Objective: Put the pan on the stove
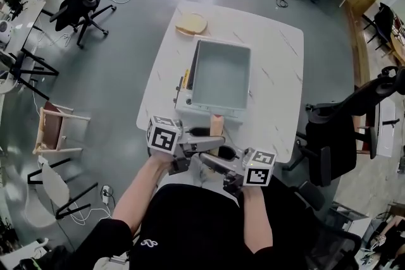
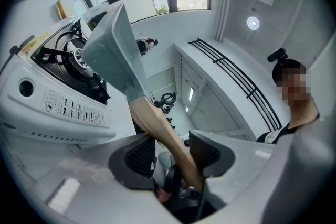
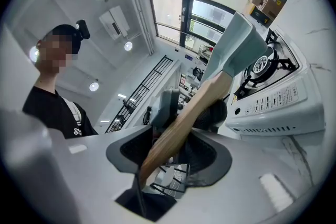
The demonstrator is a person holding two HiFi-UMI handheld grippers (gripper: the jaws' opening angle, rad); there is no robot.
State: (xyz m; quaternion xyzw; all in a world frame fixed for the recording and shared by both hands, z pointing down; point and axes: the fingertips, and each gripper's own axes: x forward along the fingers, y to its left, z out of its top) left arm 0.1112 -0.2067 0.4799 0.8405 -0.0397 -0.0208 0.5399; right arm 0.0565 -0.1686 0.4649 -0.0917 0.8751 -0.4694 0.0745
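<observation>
- Left gripper (image 2: 172, 150): jaws pinch the pan's wooden handle (image 2: 149, 115).
- Pan (image 1: 221, 79): square, grey, over the stove (image 1: 183, 98) on the white table (image 1: 278, 73); whether it touches the stove cannot be told.
- Right gripper (image 3: 170, 149): jaws clamp the same handle.

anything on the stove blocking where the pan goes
Nothing visible. The burner grate beneath the pan looks bare; the bread slice lies on the table beyond the stove, clear of it.
</observation>
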